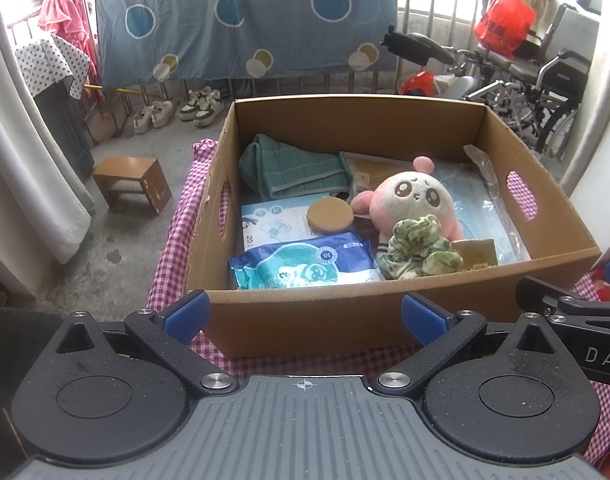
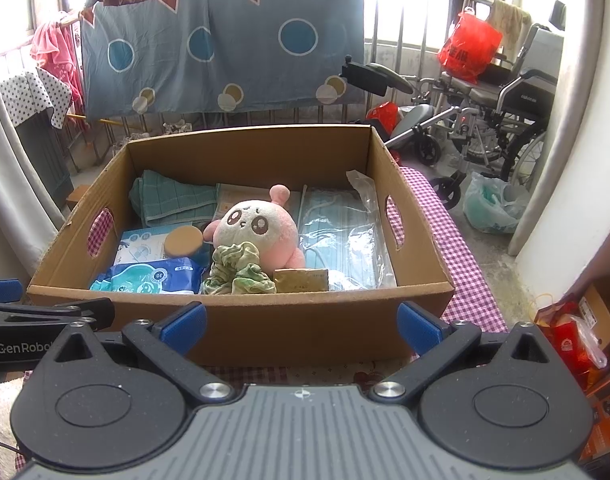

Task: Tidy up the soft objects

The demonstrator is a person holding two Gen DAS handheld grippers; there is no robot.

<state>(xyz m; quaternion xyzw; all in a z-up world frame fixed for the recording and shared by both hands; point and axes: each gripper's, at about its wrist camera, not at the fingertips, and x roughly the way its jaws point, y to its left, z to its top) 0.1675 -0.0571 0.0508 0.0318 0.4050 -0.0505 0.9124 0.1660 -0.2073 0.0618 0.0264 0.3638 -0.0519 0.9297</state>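
Left-wrist view, left to right: a small wooden stool (image 1: 131, 184) stands on the concrete floor at the left edge of the frame; beside it, at centre, an open cardboard box (image 1: 385, 312) rests on a pink checked cloth (image 1: 173, 248). Inside the box, a folded green towel (image 1: 289, 172) lies at the upper left, a round tan puff (image 1: 330, 215) sits on a flat printed packet (image 1: 273, 224), and a blue wipes pack (image 1: 305, 266) leans against the near wall. Right of these, a pink and white plush toy (image 1: 413, 200) lies at centre with a green scrunchie (image 1: 419, 248) touching its lower side, a small tan card packet (image 1: 475, 252) just beside the scrunchie, and a clear bag of blue face masks (image 1: 477, 200) along the right wall. The left gripper (image 1: 303, 316), at lower centre, is spread wide in front of the near wall and holds nothing. Right-wrist view: the right gripper (image 2: 301, 322) likewise stands wide apart and empty before the same box (image 2: 241, 320); a wheelchair (image 2: 501, 116) occupies the upper right.
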